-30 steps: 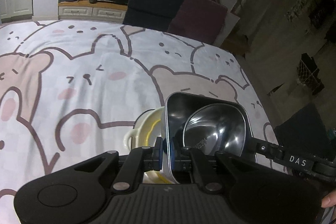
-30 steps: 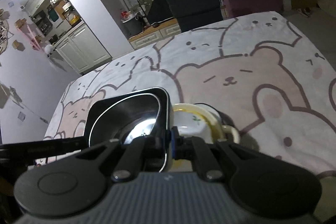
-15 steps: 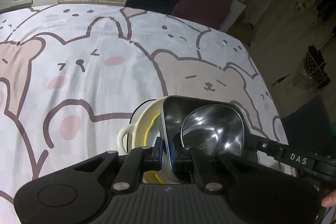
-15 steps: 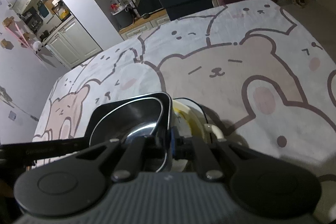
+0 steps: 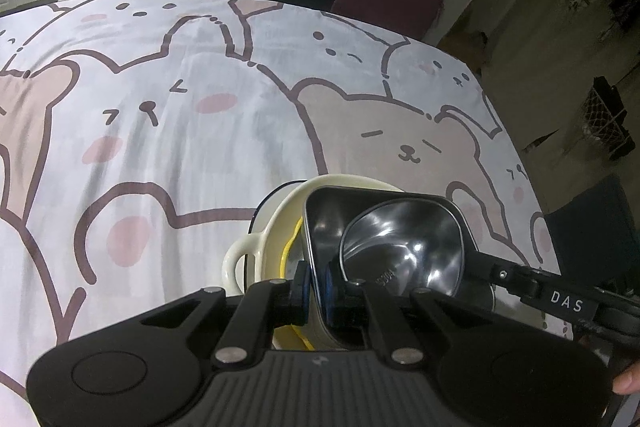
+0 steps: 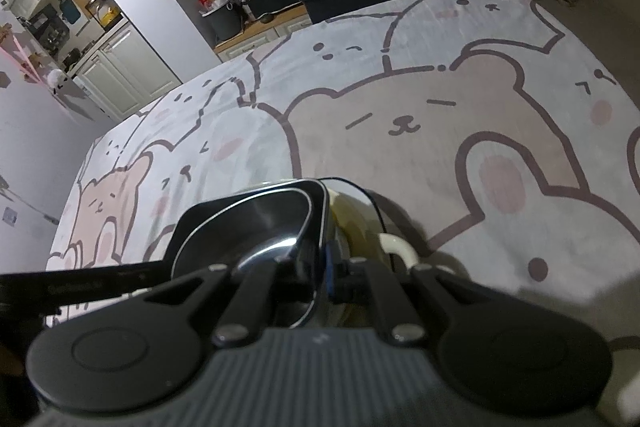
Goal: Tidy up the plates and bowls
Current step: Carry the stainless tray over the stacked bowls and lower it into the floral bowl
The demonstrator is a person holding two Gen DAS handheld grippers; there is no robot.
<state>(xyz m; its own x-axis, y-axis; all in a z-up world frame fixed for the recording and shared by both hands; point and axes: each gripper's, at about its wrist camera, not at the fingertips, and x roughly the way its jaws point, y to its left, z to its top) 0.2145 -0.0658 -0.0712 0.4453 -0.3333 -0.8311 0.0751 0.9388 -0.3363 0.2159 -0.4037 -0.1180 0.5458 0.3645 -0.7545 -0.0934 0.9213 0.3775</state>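
Care was what the step called for: with the left claw [image 5: 314, 287] and right claw [image 6: 322, 271] each clenched on opposite walls of the steel tray [image 5: 320, 227], holding a steel bowl [image 5: 404, 247] above the cream pot [image 5: 256, 251] near the bed's [image 5: 180, 131] right edge, both needed to sink evenly.

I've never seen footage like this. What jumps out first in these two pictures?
Probably the shiny steel tray with a round steel bowl nested in it, low in the middle of both views. Two black grippers pinch its opposite walls: the left gripper and the right gripper. It sits over a cream bowl with a handle, and behind everything spreads a cloth printed with cartoon bears.
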